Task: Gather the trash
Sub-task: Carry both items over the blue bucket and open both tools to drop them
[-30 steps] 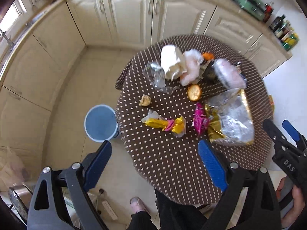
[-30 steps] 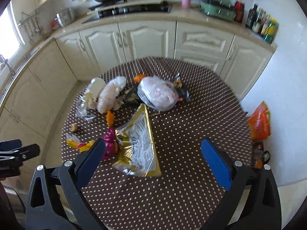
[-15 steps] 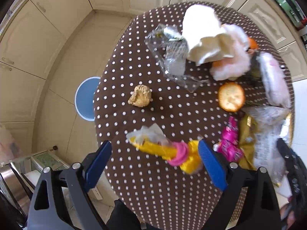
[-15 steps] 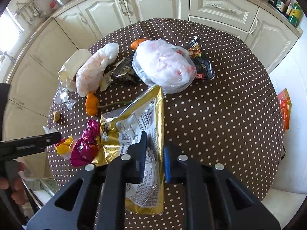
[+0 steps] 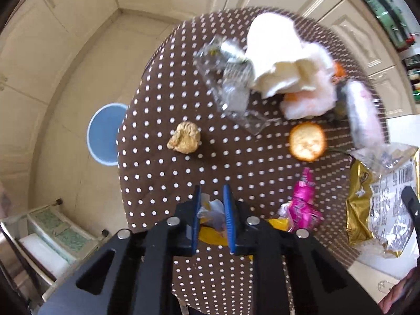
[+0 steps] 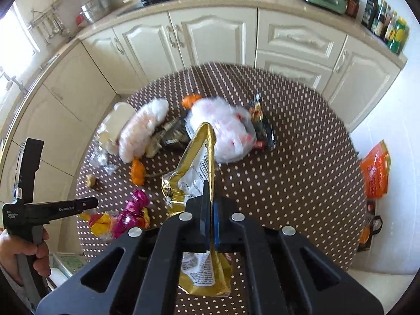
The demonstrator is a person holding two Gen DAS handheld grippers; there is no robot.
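A crumpled yellow and clear wrapper [image 5: 213, 211] lies near the front edge of the dotted brown table [image 5: 162, 183]. My left gripper [image 5: 212, 189] points almost straight down over it. Its jaws are closing and the blue pads press the wrapper from both sides. My right gripper [image 6: 210, 183] is shut on the edge of a gold foil bag [image 6: 194, 173], which stands up on edge off the cloth. In the right wrist view the left gripper [image 6: 90, 203] shows from the side above the yellow wrapper [image 6: 102, 221]. A pink wrapper [image 5: 302, 204] lies beside it.
A blue bin [image 5: 101, 134] stands on the floor left of the table. On the cloth lie a beige lump [image 5: 185, 141], a round cracker [image 5: 307, 141], clear plastic [image 5: 231, 89], white paper [image 5: 275, 55], a white plastic bag [image 6: 225, 128] and a black packet [image 6: 262, 131]. An orange bag [image 6: 375, 170] sits on the floor at right.
My left gripper came down to the table's front edge and closed around the yellow wrapper. My right gripper shut on the gold bag's edge and pulled it up off the cloth.
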